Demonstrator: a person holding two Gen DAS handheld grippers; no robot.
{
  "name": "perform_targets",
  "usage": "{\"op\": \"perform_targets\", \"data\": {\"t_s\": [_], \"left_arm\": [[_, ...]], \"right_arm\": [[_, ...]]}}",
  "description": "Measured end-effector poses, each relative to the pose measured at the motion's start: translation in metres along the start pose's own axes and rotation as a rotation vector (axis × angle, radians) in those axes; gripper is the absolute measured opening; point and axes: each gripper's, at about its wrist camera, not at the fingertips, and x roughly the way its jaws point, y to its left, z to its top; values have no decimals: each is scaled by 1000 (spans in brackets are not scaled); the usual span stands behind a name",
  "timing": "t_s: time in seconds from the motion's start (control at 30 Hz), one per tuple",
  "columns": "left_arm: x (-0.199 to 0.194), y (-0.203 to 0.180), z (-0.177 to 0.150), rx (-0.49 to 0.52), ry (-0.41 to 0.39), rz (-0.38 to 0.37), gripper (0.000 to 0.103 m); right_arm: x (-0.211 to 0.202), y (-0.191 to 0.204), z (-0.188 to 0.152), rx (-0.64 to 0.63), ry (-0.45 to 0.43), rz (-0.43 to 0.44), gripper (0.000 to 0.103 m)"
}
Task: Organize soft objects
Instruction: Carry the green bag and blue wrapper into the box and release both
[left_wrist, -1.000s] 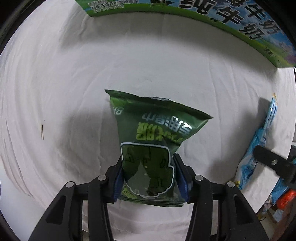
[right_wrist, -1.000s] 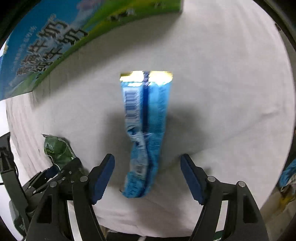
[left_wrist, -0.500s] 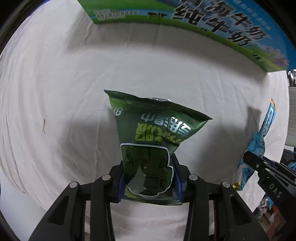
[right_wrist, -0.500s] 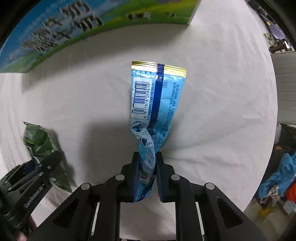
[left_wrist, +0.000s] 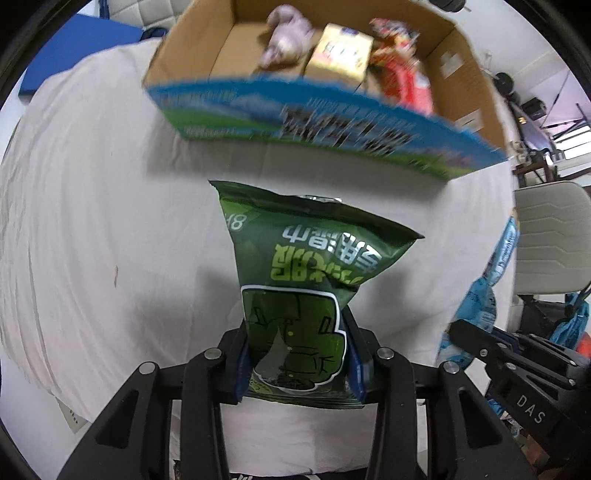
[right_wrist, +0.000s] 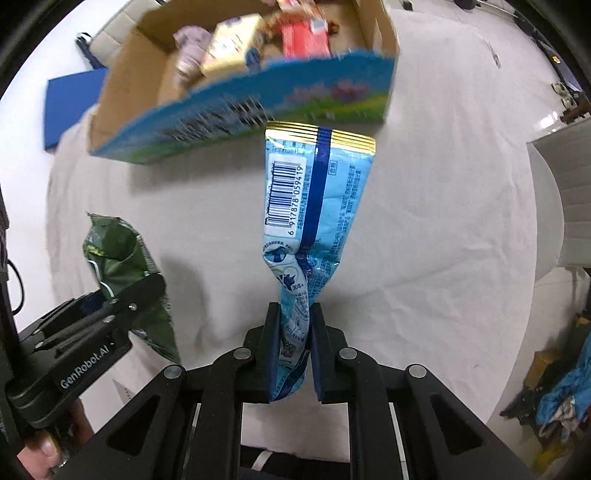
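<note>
Pinching only bottom edges, the left gripper (left_wrist: 297, 363) clamps the green bag (left_wrist: 306, 280), the right gripper (right_wrist: 291, 354) the blue packet (right_wrist: 310, 221); either could slip short of the box (left_wrist: 314, 110) ahead.

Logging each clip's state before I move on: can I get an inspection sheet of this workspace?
Surface: white cloth, wrinkled, one small mark.
Job's things: green snack bag and blue snack bag, both held; cardboard box open, holding a purple soft item, a yellow pack and a red pack.
Clutter: nothing seen on the cloth.
Grippers: left gripper shut on the green bag; right gripper shut on the blue bag.
Cables: black wire at the left edge.
Surroundings: white chair, blue board.
</note>
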Motion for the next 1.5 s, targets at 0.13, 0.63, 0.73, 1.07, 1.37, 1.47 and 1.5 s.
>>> {"op": "perform_targets", "data": {"t_s": [0.13,0.63,0.73,1.07,1.37,1.47,1.5], "left_arm": [[-35,-12,12,22,-49,-32,38],[-99,-13,131,83,-181,22,38],[-89,-6,161,69,-156,29,38],[-27,12,215,39,-12,47,38],[34,23,233,7,89,52,38],[45,22,234,8,108,44,39],[48,22,234,6,121,43,39]], "right_arm": [[-38,8,7,-26,-49,37,15],[-104,82,130,-100,-170,37,15],[-83,88,163,-87,-146,14,15],[-2,92,232,-45,-22,-70,15],[51,84,253,-30,33,-114,15],[61,85,254,-50,66,-106,16],[63,85,254,-52,85,-102,18]]}}
